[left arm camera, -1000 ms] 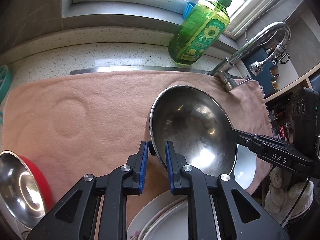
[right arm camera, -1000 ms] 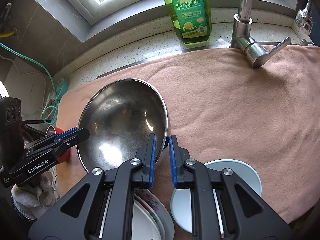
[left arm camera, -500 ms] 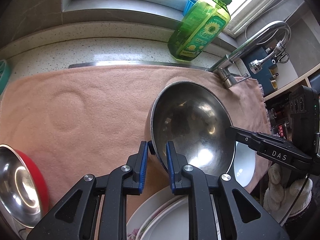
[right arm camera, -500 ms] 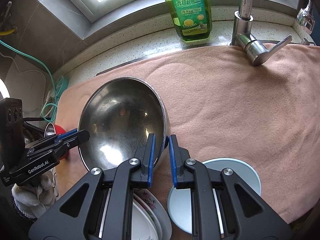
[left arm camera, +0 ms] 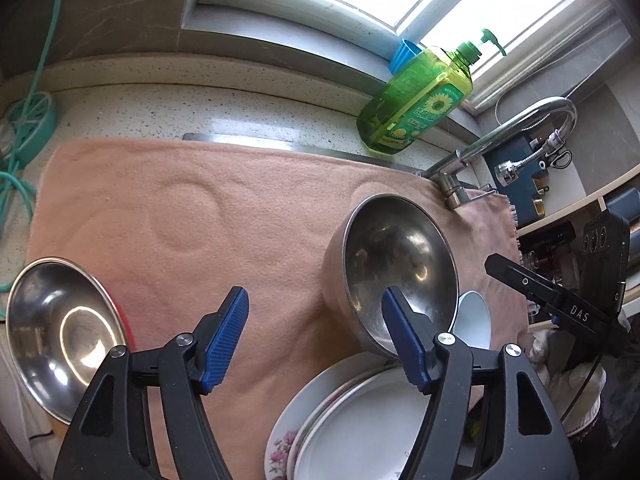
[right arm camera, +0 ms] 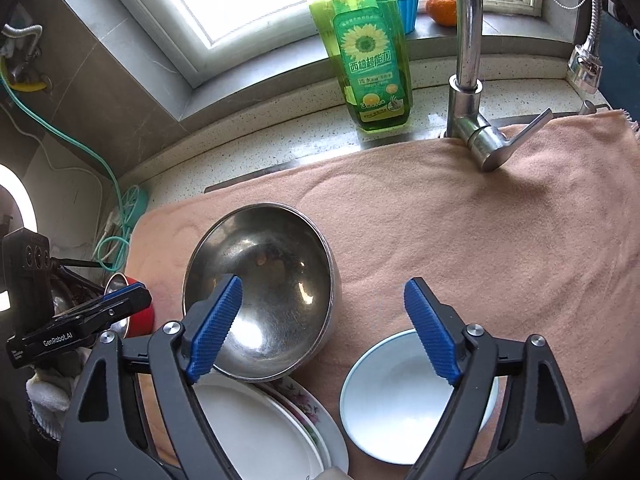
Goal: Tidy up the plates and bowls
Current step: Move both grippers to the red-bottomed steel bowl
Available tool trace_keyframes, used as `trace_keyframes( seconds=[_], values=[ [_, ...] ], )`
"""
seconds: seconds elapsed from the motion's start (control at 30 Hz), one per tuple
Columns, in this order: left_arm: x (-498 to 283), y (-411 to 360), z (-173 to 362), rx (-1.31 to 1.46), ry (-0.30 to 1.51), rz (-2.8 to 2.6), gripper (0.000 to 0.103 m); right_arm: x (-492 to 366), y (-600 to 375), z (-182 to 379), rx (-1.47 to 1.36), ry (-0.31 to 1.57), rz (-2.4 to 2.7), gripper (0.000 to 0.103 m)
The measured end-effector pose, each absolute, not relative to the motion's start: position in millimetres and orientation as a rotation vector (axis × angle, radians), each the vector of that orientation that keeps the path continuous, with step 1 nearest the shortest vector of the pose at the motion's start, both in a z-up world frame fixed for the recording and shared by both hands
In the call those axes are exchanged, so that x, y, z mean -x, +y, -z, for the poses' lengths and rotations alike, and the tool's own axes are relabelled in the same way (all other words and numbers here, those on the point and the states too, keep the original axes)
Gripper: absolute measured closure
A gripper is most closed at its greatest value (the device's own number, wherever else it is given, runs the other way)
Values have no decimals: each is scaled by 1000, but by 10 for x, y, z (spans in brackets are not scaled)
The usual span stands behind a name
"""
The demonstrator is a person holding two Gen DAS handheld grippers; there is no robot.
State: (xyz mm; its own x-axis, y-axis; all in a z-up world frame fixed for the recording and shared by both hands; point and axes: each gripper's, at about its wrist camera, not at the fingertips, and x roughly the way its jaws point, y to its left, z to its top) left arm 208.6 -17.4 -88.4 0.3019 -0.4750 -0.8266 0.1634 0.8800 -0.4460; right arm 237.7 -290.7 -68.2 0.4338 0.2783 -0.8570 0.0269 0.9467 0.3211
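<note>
A large steel bowl [left arm camera: 396, 268] [right arm camera: 272, 288] rests on the pink towel [left arm camera: 200, 220], its near side leaning on a stack of plates [left arm camera: 360, 420] [right arm camera: 256, 432]. My left gripper [left arm camera: 315, 294] is opening. One pad hangs over the bowl's rim and the other over the towel, and neither presses on it. My right gripper [right arm camera: 323, 284] is opening too, astride the bowl's opposite rim without touching it. A white bowl [right arm camera: 400, 392] [left arm camera: 474, 316] sits under the right gripper's outer finger. A smaller steel bowl with a red outside [left arm camera: 60, 332] [right arm camera: 136, 312] lies at the towel's left end.
A green dish-soap bottle [right arm camera: 368, 56] and a chrome faucet [right arm camera: 468, 80] stand behind the towel on the speckled counter [left arm camera: 200, 108]. A blue cup [right arm camera: 406, 4] and an orange [right arm camera: 442, 8] sit on the window sill. A teal cable reel [left arm camera: 28, 128] lies at the far left.
Both grippers were shut on opposite rims of the large steel bowl. They have let go, opened wide and drawn back and up. The bowl now sits lower on the towel.
</note>
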Motion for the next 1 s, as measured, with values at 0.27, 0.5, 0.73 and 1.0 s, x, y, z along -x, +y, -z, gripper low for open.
trace_keyframes(
  seconds=[0.27,0.5,0.73,1.0],
  values=[
    [-1891,140,760,311,1146,372,34,-2315,-2651,460,-289,1083,-220,16],
    [-1719,462,663,363,1111,308,34,-2305,-2348,366,-288,1080,-295,15],
    [-1536,796,586,419,1068,218,34,-2345,-2002,286,-248,1077,-375,14],
    [-1370,1204,649,499,1050,126,34,-2424,-1522,313,-193,1108,-471,14]
  ],
)
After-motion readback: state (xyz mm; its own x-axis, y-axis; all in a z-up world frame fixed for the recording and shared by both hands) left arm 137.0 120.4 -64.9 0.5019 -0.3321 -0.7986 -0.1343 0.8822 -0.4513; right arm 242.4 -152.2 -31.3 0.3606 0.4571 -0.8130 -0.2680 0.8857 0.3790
